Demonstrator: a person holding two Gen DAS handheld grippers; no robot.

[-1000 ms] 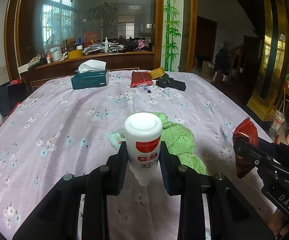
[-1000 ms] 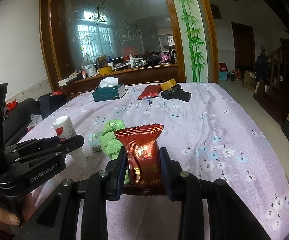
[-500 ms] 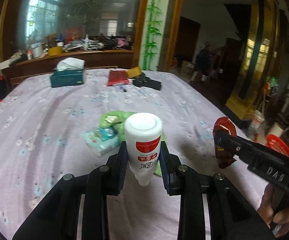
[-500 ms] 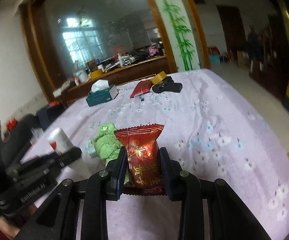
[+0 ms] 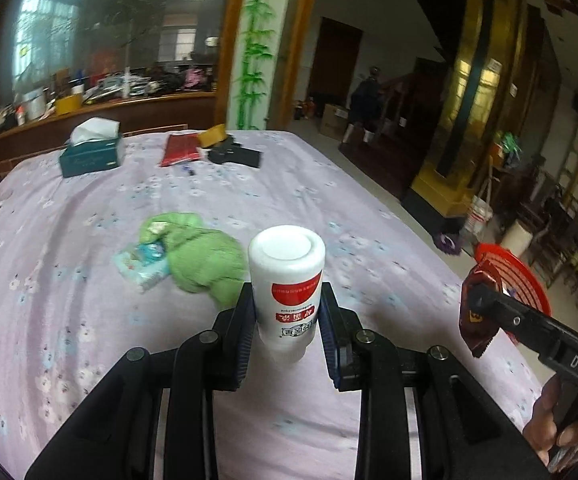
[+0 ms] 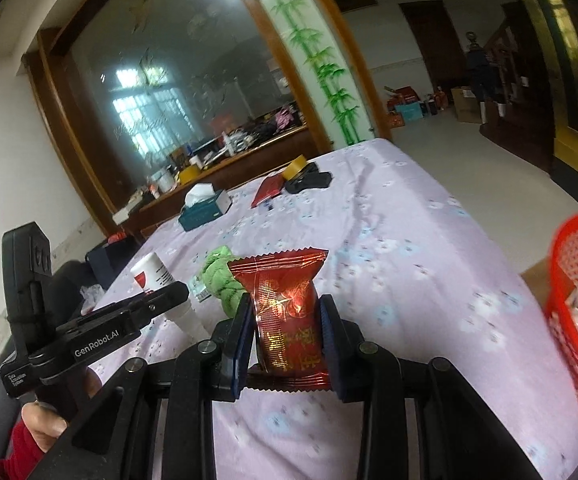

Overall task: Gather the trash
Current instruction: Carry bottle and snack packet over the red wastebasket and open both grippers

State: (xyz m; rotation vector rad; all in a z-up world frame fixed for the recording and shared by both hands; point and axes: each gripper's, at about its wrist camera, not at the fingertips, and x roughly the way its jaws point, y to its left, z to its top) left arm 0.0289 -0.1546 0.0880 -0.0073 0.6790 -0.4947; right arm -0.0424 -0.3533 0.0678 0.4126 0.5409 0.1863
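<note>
My left gripper is shut on a white bottle with a red label, held above the purple flowered tablecloth. My right gripper is shut on a red foil snack packet. In the left wrist view the right gripper with the packet sits at the right, in front of a red mesh basket. In the right wrist view the basket stands off the table's right edge with several wrappers inside, and the left gripper holds the bottle at the left.
A green cloth and a small blue-white packet lie mid-table. A teal tissue box, a red pouch, a tape roll and a black object sit at the far end. A cluttered wooden counter stands behind.
Both grippers have swung to the right with their loads. The red basket has come into view at the right of both views. The cloth now lies to the left.
</note>
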